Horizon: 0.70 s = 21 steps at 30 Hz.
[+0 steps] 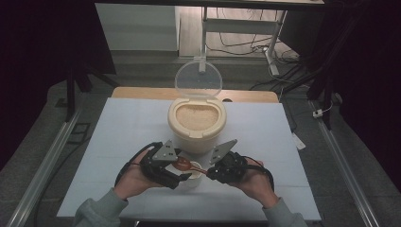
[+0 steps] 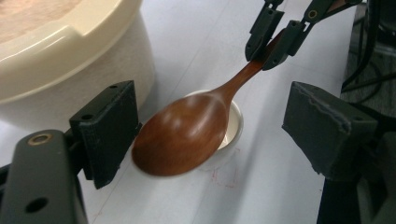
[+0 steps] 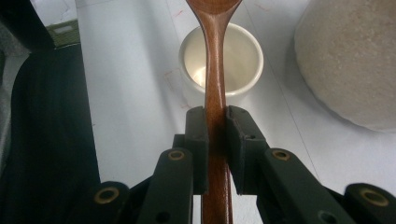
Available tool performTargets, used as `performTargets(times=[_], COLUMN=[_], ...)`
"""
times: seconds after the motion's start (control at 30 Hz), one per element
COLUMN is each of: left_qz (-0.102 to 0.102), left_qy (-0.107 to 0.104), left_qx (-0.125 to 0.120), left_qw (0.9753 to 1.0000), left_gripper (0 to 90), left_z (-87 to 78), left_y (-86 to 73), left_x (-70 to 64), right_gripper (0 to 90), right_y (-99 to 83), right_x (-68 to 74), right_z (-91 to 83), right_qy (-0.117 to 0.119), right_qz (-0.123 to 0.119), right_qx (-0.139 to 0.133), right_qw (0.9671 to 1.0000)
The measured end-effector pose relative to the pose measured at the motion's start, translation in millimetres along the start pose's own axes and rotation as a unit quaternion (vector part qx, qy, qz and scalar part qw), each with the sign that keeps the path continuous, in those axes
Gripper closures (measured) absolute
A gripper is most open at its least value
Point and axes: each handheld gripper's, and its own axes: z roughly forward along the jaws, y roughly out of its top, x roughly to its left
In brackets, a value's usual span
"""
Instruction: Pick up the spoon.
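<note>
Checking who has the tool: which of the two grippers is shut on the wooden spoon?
The right gripper: its jaws clamp the spoon by the handle. The left gripper stands open, its jaws apart on either side of the small white cup.

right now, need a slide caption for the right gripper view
Right tongs clamp a wooden spoon handle above a small white cup.

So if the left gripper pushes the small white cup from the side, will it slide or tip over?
The small white cup looks squat and wide-mouthed, so it would probably slide, not tip. It seems empty, so likely light and easy to shift. Its glossy wall may slip between the open left gripper jaws.
</note>
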Motion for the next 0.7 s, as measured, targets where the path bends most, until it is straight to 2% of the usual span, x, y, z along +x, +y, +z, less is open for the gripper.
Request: performTargets(times=[0.2, 0.33, 0.37, 0.5, 0.7], left_qz=[0.027, 0.040, 0.044, 0.051, 0.067], left_qy=[-0.013, -0.017, -0.024, -0.030, -0.051], left_qx=[0.022, 0.043, 0.054, 0.067, 0.099], left_qw=[0.9993, 0.9981, 0.9973, 0.9960, 0.9915], left_gripper=[23.3, 28.9, 30.0, 33.6, 40.2], left_z=[9.1, 15.8, 19.2, 24.1, 33.5], left_y=[9.1, 15.5, 17.6, 19.9, 23.8], left_x=[-4.7, -6.8, -7.8, -8.3, -9.7], right_gripper=[78.9, 78.9, 78.9, 78.9, 78.8], right_y=[1.5, 4.7, 4.8, 5.6, 7.3], right_x=[2.0, 5.7, 6.4, 7.4, 9.5], right_z=[0.8, 2.0, 3.0, 5.5, 5.9], right_qy=[0.001, -0.001, 0.001, 0.004, 0.003], right_qz=[-0.007, -0.022, -0.022, -0.029, -0.041], right_qx=[-0.002, 0.001, -0.002, -0.003, 0.001], right_qw=[1.0000, 0.9998, 0.9997, 0.9996, 0.9992])
